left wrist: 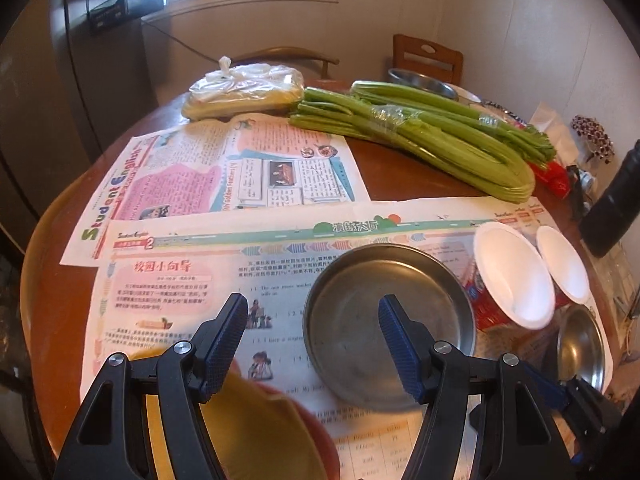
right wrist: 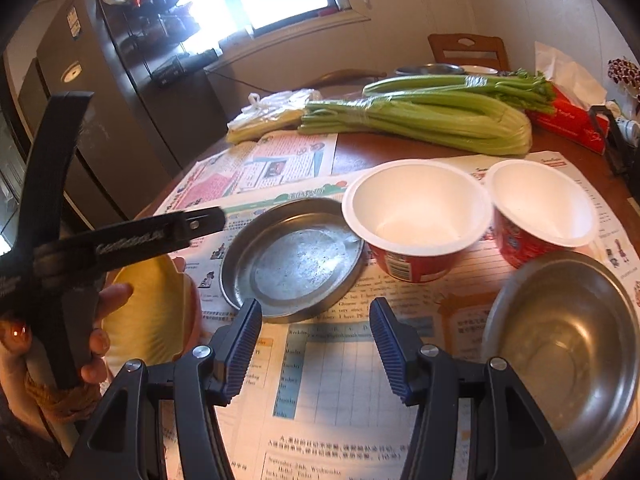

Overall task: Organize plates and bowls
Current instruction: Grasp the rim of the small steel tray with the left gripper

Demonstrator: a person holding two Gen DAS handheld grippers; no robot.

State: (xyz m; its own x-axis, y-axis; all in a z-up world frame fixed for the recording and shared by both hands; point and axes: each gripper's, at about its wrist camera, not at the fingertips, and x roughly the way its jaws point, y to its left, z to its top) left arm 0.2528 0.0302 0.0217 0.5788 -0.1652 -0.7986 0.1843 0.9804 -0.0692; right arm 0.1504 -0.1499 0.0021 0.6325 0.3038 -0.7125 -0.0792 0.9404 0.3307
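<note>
A shallow steel plate (left wrist: 384, 320) (right wrist: 294, 260) lies on newspaper at the table's middle. Two red paper bowls with white insides (left wrist: 514, 276) (left wrist: 562, 264) stand to its right, also in the right wrist view (right wrist: 418, 208) (right wrist: 544, 204). A steel bowl (right wrist: 568, 352) (left wrist: 582, 346) sits at the front right. A yellow plate (left wrist: 256, 428) (right wrist: 150, 312) lies at the front left. My left gripper (left wrist: 312, 312) is open above the newspaper, its right finger over the steel plate. My right gripper (right wrist: 316, 316) is open and empty, just in front of the steel plate.
Celery bunches (left wrist: 420, 136) and a plastic bag of food (left wrist: 244, 92) lie at the back of the table. A red tissue box (right wrist: 568, 116) sits at the right. More steel dishes (left wrist: 420, 80) stand by a wooden chair (left wrist: 428, 56). Newspapers (left wrist: 224, 176) cover the round table.
</note>
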